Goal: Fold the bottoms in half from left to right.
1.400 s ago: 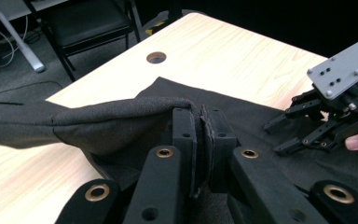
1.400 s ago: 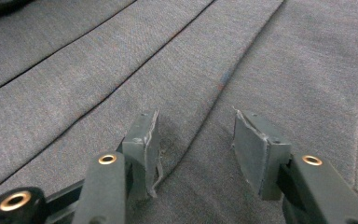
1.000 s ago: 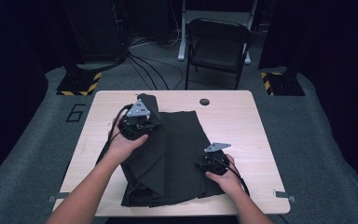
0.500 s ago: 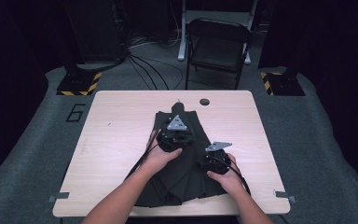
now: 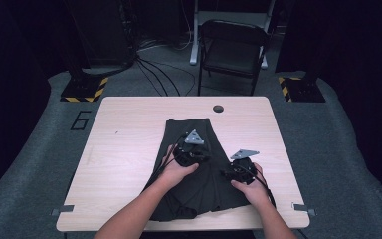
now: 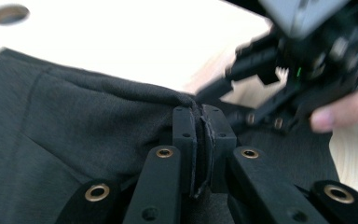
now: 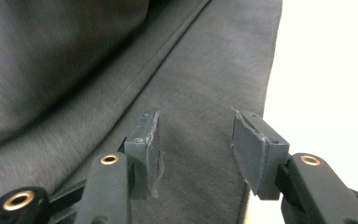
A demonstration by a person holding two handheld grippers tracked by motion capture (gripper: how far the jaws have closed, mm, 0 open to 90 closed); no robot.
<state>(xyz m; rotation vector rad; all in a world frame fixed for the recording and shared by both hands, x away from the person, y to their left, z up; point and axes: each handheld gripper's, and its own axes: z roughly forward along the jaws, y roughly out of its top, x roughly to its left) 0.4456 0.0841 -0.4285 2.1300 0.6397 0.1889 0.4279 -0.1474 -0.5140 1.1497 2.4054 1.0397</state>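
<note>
Dark garment (image 5: 194, 169) lies spread along the middle of the table (image 5: 129, 149) in the high view, likely being folded; the left hand-held gripper (image 5: 191, 152) sits on its centre, the right hand-held gripper (image 5: 238, 172) at its right edge. A hole (image 5: 218, 108) and a chair (image 5: 234, 50) stand well clear.

Left gripper view: jaws clamped tight, a fold of cloth (image 6: 98, 116) pinched between them.

Right gripper view: jaws parted over the hem (image 7: 261, 70), pads off the fabric, probably poised to steady that edge.
</note>
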